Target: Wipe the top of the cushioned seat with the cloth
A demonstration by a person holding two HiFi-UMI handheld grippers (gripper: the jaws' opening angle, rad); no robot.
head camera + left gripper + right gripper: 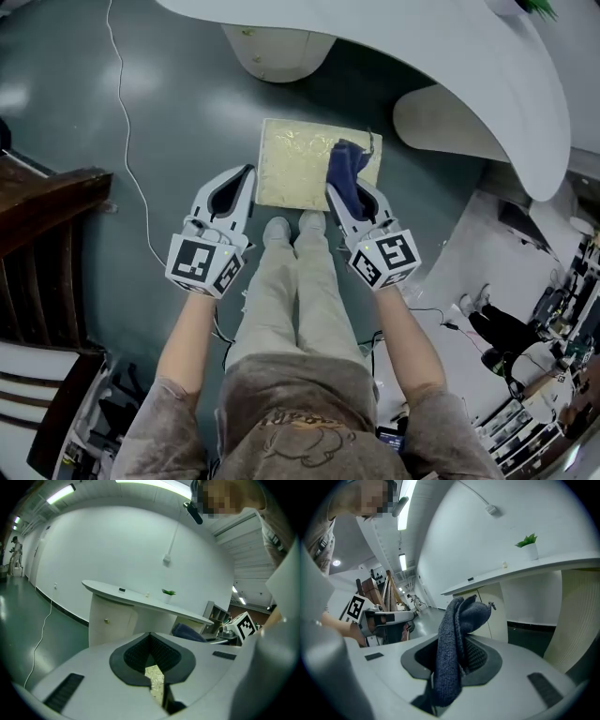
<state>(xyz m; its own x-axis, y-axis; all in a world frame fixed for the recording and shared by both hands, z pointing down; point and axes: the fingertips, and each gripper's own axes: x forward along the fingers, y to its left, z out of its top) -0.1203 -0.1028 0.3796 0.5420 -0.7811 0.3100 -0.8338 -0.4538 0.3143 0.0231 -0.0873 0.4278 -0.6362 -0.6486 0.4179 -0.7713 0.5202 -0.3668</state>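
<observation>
The seat (292, 167), a pale yellow patterned square, stands on the grey floor (178, 122) just ahead of the person's feet in the head view; the dark blue cloth (345, 171) hangs from the right gripper (349, 195) over the seat's right side, and I cannot tell from here whether it touches the top; the left gripper (242, 178) is held beside the seat's left edge, carrying nothing. In the left gripper view the jaws are pressed together and empty, with only a sliver of the seat's top (157, 680) showing through the slit below them; a white counter (140, 599) lies beyond. In the right gripper view the jaws pinch the cloth (452, 639), which bunches up past their tips into open air. Judging from this, the cloth is in hand and brought over the seat, but the wiping looks barely begun or not begun; the whole top seems left to do, and nothing on its surface shows a wiped patch. No brand or label can be read; the only print is the square black-and-white markers on the gripper cubes.
</observation>
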